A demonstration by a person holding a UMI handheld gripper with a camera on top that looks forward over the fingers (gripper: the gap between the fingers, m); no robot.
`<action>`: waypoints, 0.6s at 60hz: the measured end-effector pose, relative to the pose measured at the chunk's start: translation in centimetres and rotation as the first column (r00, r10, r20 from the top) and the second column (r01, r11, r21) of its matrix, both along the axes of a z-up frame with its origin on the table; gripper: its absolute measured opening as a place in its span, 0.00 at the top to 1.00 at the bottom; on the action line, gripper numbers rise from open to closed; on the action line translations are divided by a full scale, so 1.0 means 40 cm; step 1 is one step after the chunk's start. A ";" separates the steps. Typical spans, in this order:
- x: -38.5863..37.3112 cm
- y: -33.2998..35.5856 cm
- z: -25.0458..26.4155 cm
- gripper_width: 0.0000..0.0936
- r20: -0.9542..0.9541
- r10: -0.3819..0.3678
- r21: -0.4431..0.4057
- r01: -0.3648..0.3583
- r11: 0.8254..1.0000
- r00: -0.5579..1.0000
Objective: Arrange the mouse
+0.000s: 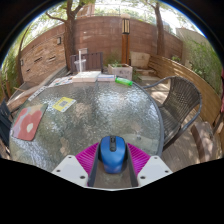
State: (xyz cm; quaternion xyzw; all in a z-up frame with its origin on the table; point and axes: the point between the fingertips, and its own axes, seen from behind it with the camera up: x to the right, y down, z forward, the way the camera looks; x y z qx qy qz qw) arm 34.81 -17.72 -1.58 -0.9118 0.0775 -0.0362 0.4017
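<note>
A blue computer mouse (112, 153) sits between my gripper's (112, 160) two fingers, its length pointing forward along them. Both pink pads (88, 157) touch its sides, so the fingers are shut on it. It is held just over the near edge of a round patterned-glass table (105, 115). The mouse's underside is hidden.
A red notebook (29, 122) and a yellow card (64, 103) lie on the table's left side. A green object (124, 82) and flat boxes (86, 76) lie at the far edge. A mesh chair (181, 102) stands to the right. A brick wall (100, 38) is behind.
</note>
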 end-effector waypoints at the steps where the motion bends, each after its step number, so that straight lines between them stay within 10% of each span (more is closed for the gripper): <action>1: -0.004 0.003 -0.006 0.47 0.001 -0.003 0.001 0.003 1.000 1.000; 22: 0.019 0.006 0.030 0.62 0.034 -0.077 -0.027 0.078 0.997 0.996; 36: 0.035 0.114 0.413 0.62 0.077 -0.213 0.215 0.193 0.957 0.974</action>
